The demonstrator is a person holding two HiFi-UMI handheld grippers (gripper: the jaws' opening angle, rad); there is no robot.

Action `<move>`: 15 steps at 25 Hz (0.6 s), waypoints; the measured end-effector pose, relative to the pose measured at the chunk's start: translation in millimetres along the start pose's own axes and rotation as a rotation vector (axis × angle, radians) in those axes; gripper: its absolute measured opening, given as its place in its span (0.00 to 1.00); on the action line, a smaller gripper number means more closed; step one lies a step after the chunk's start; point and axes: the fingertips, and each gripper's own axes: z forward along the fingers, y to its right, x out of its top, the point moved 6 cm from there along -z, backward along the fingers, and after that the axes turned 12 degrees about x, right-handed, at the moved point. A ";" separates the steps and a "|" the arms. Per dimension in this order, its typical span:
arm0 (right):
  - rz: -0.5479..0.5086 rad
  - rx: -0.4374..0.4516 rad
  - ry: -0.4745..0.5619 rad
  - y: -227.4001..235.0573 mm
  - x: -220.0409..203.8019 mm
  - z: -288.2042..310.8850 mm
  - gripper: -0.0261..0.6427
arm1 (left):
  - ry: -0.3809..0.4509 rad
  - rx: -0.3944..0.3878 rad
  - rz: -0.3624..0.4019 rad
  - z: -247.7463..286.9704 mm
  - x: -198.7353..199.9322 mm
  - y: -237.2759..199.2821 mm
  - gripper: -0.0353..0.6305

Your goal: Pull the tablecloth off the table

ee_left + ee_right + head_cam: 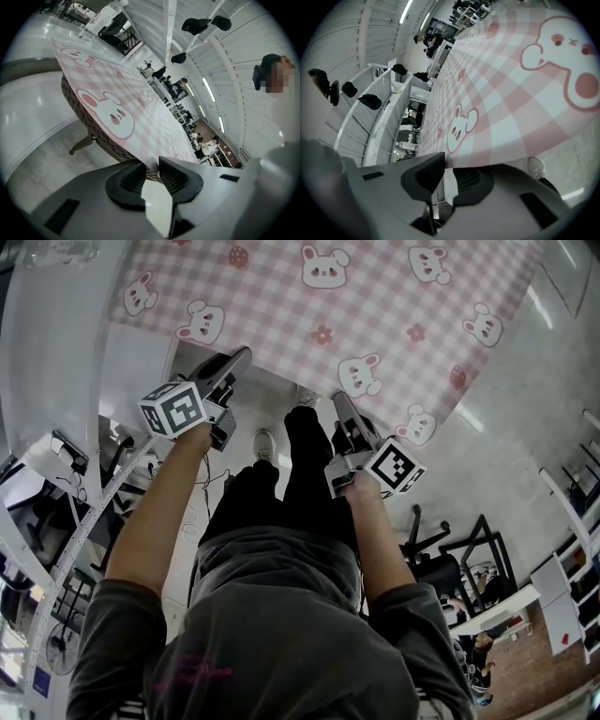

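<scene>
A pink checked tablecloth (375,296) printed with white bunnies covers a round wicker table (89,124). My left gripper (239,357) is at the cloth's near edge, left of centre. In the left gripper view the tablecloth (122,89) runs down between the ribbed pads, and the left gripper (151,168) is shut on its edge. My right gripper (339,401) meets the same edge further right. In the right gripper view the hem of the tablecloth (511,93) passes between the jaws, and the right gripper (447,166) is shut on it.
A clear bottle (101,18) stands at the table's far end. The person's legs and shoes (264,442) are directly below the near edge. A white rack (84,521) runs along the left, and black chairs (450,559) stand at the right.
</scene>
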 end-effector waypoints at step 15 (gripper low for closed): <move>-0.050 0.061 0.046 -24.4 7.5 -3.3 0.05 | 0.051 -0.060 -0.037 -12.5 11.0 18.5 0.06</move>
